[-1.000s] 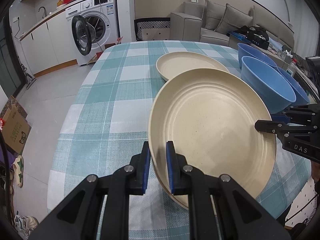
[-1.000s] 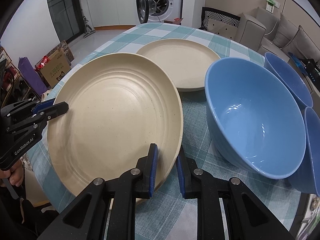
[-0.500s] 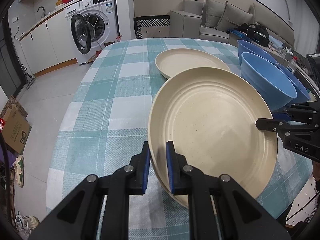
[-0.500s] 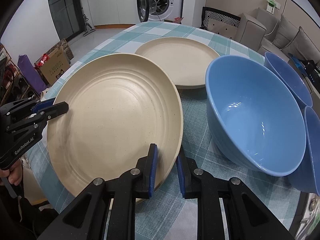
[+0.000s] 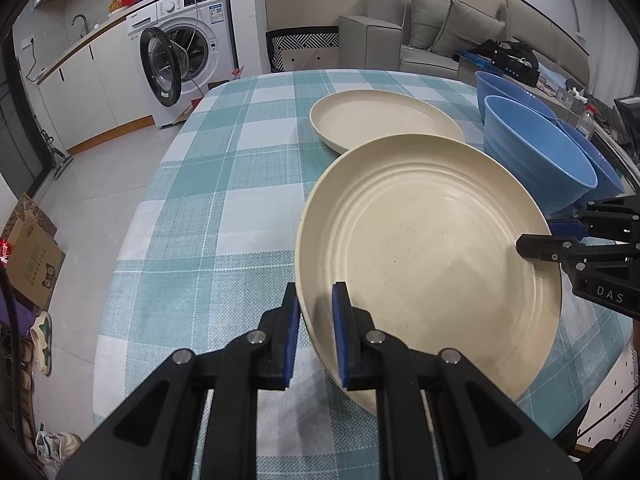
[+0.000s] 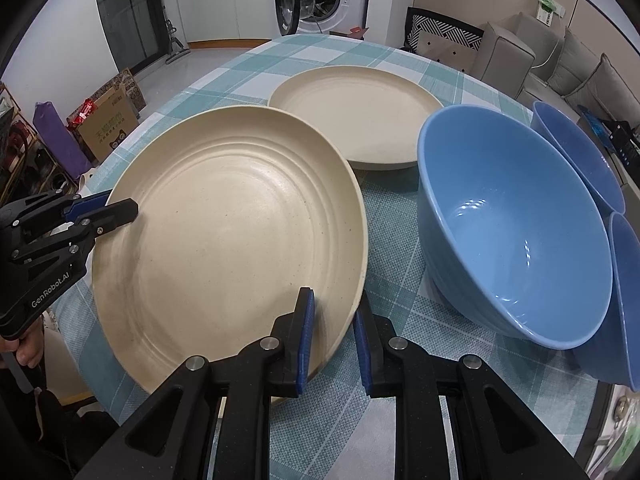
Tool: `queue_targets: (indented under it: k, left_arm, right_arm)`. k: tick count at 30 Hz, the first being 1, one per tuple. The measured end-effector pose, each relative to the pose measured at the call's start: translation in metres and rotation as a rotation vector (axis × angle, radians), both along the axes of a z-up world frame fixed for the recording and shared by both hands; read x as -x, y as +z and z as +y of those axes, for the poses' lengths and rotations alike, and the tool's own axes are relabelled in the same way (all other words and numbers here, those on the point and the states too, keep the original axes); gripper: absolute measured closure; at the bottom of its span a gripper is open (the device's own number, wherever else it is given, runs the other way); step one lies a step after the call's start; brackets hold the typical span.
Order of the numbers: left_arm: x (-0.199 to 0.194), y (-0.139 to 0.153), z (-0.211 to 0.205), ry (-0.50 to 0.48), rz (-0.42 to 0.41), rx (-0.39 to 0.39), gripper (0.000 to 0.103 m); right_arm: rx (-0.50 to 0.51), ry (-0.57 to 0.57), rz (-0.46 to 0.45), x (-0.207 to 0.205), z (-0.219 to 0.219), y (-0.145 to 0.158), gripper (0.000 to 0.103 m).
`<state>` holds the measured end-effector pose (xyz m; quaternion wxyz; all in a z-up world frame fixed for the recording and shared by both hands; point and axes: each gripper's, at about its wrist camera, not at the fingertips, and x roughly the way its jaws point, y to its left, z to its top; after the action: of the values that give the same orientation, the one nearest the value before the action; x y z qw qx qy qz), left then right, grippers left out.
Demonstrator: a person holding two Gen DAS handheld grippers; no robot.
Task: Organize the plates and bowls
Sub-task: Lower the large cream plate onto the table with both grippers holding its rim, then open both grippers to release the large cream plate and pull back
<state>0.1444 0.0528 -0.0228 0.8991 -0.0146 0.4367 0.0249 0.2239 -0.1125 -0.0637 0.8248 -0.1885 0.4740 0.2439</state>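
Note:
A large cream plate (image 5: pixel 432 256) (image 6: pixel 224 248) with ringed grooves is gripped at two opposite rims. My left gripper (image 5: pixel 316 300) (image 6: pixel 104 210) is shut on its left rim, one blue pad inside the plate and one outside. My right gripper (image 6: pixel 332 312) (image 5: pixel 536 236) is shut on the opposite rim in the same way. A second cream plate (image 5: pixel 384 120) (image 6: pixel 356 116) lies on the cloth just beyond; the held plate's far rim covers part of it in view. A blue bowl (image 5: pixel 536 152) (image 6: pixel 516 216) stands right of the plates.
Two more blue bowls (image 6: pixel 576 152) (image 6: pixel 628 300) crowd the table's right edge. The round table has a teal checked cloth (image 5: pixel 224 200) with bare room at the left and back. Around it are a washing machine (image 5: pixel 188 40), a sofa (image 5: pixel 440 28) and a cardboard box (image 5: pixel 28 264) on the floor.

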Motion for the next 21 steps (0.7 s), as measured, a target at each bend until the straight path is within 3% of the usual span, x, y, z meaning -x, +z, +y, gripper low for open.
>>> queue_targets:
  k: [21]
  left_arm:
    - [-0.002, -0.008, -0.008, -0.042, 0.055, -0.057, 0.089]
  right_arm:
    - [0.148, 0.051, -0.031, 0.002, 0.015, -0.012, 0.078]
